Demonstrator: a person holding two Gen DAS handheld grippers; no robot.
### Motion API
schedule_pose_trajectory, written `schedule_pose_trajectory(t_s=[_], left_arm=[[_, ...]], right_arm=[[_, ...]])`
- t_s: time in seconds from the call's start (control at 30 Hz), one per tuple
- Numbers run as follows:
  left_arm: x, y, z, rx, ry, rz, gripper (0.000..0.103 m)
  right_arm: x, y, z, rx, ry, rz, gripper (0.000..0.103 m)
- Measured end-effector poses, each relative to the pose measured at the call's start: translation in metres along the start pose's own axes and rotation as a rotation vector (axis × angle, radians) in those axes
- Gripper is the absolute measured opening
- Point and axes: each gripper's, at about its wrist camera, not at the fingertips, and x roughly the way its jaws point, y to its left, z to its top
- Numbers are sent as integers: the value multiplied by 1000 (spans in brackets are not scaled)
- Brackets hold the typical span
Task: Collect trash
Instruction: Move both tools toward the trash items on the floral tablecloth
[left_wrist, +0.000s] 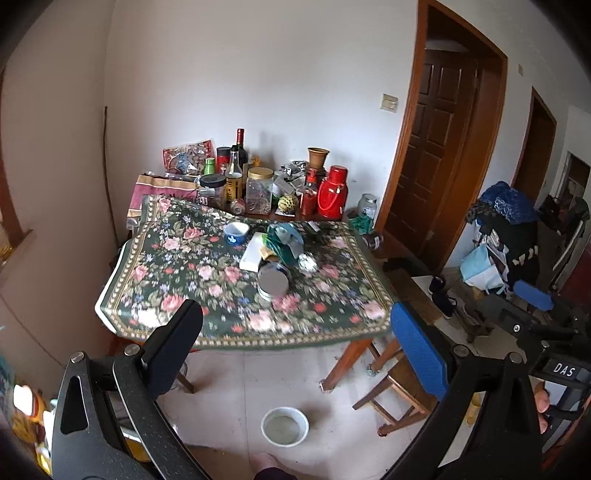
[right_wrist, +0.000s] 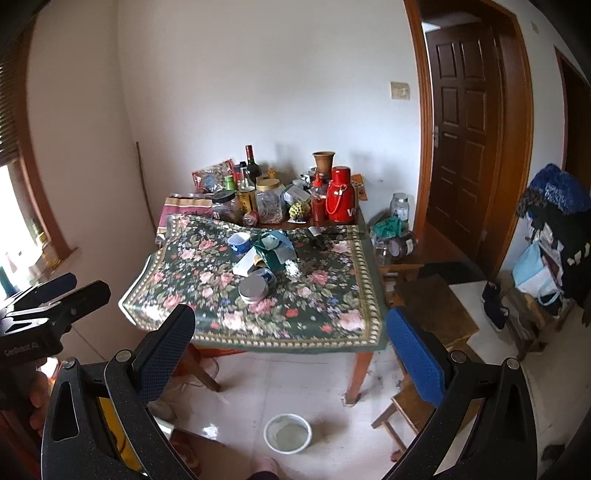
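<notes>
Trash, loose cluster: lies mid-table on the floral tablecloth (left_wrist: 177, 258). Comprises a crumpled green wrapper (left_wrist: 284, 240), a flat white box (left_wrist: 255, 254) touching it on the left, a small ball of foil (left_wrist: 307, 261) just beside it on the right, and a round tin (left_wrist: 273, 282) nearest the front edge, lid on, contents not visible. Probably leavings of a meal or snack, left where they were used.

Blue-and-white cup (left_wrist: 236, 232): upright, behind the cluster; whether anything is in it cannot be told.

Left gripper (left_wrist: 295, 343): claw spread fully apart, nothing between the fingers, held off the near table edge and angled down toward the cluster. Right gripper (right_wrist: 290, 343): likewise wide apart and empty, aimed the same way. Both are well short of the trash; judged an approach stance, no item yet chosen.

Stored goods, back of table against the wall, apparently kept clear of the eating area:
- Clear jar with gold lid (left_wrist: 259, 190), holding something brownish, unidentified.
- Dark-lidded jar (left_wrist: 212, 192), dark contents.
- Wine bottle (left_wrist: 241, 147) and a clear bottle beside it.
- Red thermos (left_wrist: 332, 192), closed.
- Clay vase (left_wrist: 317, 158), upright.
- Snack bag (left_wrist: 188, 157), leaning on the wall.

Floor: white bowl (left_wrist: 285, 426) in front of the table, with a thin pale residue or liquid; possibly a pet dish. Wooden stool (left_wrist: 399, 391) at the table's right corner. No bin for the trash is in view.
</notes>
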Motion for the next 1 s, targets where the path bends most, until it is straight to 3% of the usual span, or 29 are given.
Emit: schedule_pose_trajectory(t_s=[0.33, 0.77, 1.0], left_arm=[[100, 62, 48, 10, 94, -10, 100], [243, 83, 37, -49, 359, 17, 98], [311, 85, 30, -202, 463, 75, 98]], right_arm=[[91, 25, 44, 81, 72, -62, 103], [224, 0, 49, 79, 312, -45, 102], [312, -18, 50, 46, 435, 40, 102]])
